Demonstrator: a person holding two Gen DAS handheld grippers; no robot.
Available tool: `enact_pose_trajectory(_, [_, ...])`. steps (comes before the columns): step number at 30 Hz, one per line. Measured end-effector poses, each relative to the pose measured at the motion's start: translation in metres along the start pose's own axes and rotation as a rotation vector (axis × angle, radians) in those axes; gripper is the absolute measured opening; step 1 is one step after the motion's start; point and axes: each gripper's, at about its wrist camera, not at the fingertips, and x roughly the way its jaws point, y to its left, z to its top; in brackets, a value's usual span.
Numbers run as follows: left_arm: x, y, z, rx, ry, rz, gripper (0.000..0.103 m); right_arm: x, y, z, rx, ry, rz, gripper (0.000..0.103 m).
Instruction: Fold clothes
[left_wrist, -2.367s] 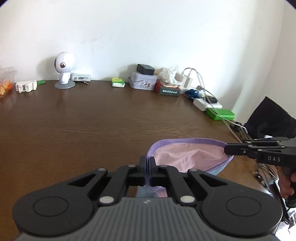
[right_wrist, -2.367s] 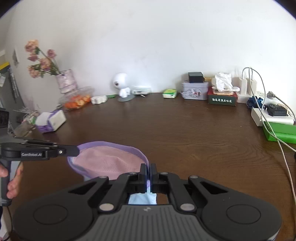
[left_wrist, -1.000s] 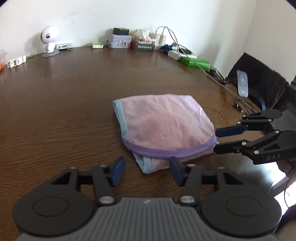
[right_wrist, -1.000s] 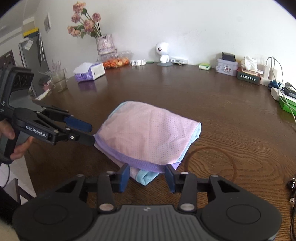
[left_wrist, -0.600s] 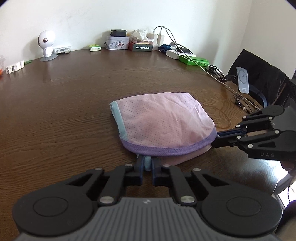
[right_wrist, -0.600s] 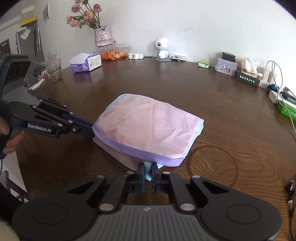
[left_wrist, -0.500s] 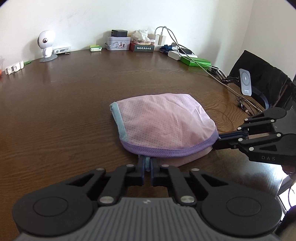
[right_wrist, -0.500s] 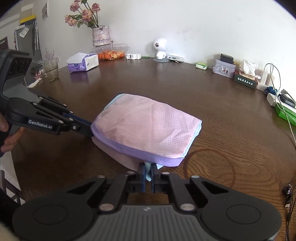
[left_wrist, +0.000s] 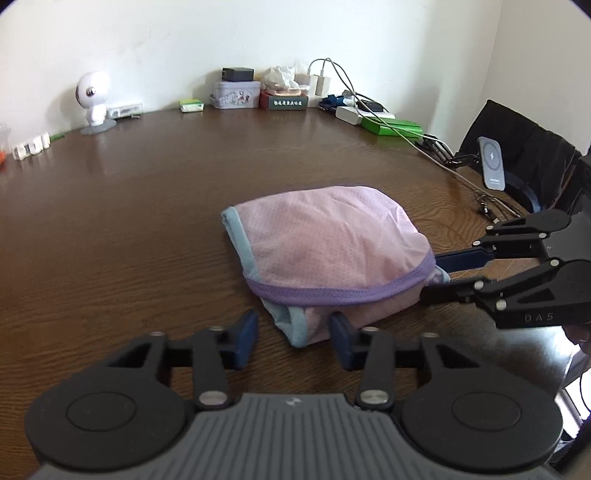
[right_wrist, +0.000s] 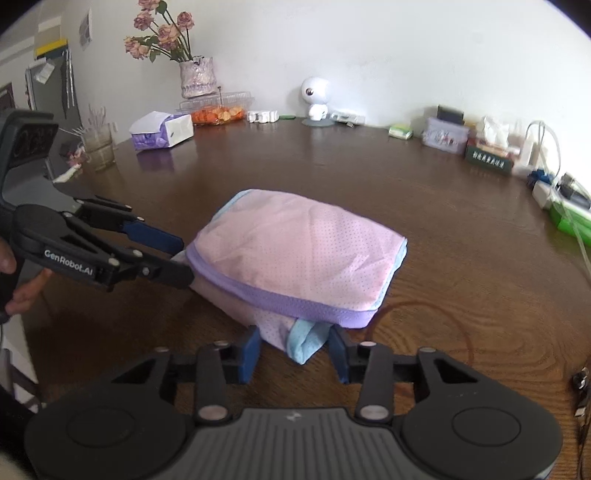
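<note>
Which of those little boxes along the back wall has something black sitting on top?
The pale patterned tin, between the small green box and the dark red box; only it carries a black block.

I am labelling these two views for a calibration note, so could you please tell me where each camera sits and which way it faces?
Left wrist: sits on the left gripper, low over the wooden table, looking along its open fingers at the folded pink garment; the right gripper enters from the right.
Right wrist: sits on the right gripper, facing the same garment from its other near corner; the left gripper and the person's left hand show at left.
Shared: the garment, the table, the white robot figurine.
</note>
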Motion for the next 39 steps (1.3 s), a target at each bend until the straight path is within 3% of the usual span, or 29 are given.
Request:
enact_pose_trajectory(1, [0.0,0.002,0.0,-0.007,0.001,-0.002,0.019,0.0,-0.001,0.0,0.005,-0.002,-0.018,0.018])
enact_pose_trajectory(3, [0.001,0.004,0.0,-0.019,0.002,-0.007,0.018,0.0,-0.008,0.001,0.059,-0.003,-0.023,0.005])
enact_pose_trajectory(8, [0.003,-0.001,-0.001,-0.014,-0.017,0.017,0.02,0.0,-0.018,-0.001,0.108,-0.012,-0.039,0.005])
enact_pose_trajectory(12, [-0.004,0.001,0.001,-0.04,-0.013,0.053,0.047,-0.009,-0.019,-0.001,0.117,-0.007,-0.01,0.013])
enact_pose_trajectory(16, [-0.019,0.021,0.012,-0.178,-0.084,-0.003,0.065,-0.024,-0.032,0.008,0.166,-0.073,-0.001,0.02])
enact_pose_trajectory(20, [-0.005,0.025,0.037,-0.188,-0.144,0.055,0.065,-0.011,-0.044,0.022,0.197,-0.11,-0.01,0.021])
enact_pose_trajectory(22, [0.01,0.023,0.049,-0.151,-0.117,0.042,0.065,0.002,-0.047,0.031,0.208,-0.122,0.01,0.021])
enact_pose_trajectory(25, [0.034,0.02,0.05,-0.116,0.006,0.047,0.064,0.026,-0.046,0.039,0.199,-0.075,-0.004,0.021])
enact_pose_trajectory(27, [0.032,0.022,0.041,-0.112,-0.003,0.037,0.065,0.033,-0.046,0.034,0.207,-0.023,0.001,0.02])
enact_pose_trajectory(32, [0.024,0.049,0.053,-0.21,-0.034,-0.004,0.068,0.013,-0.046,0.028,0.196,-0.038,0.038,0.025])
enact_pose_trajectory(33, [0.026,0.055,0.059,-0.23,-0.046,-0.009,0.068,0.009,-0.05,0.034,0.205,-0.063,0.046,0.03])
enact_pose_trajectory(35, [0.031,0.062,0.071,-0.268,-0.069,-0.008,0.057,0.009,-0.06,0.047,0.219,-0.114,0.023,0.033])
enact_pose_trajectory(36, [0.033,0.063,0.077,-0.28,-0.078,-0.006,0.045,0.013,-0.068,0.055,0.234,-0.125,-0.004,0.033])
enact_pose_trajectory(39, [0.045,0.057,0.085,-0.244,-0.062,-0.062,0.023,0.033,-0.083,0.071,0.276,-0.125,0.004,0.03])
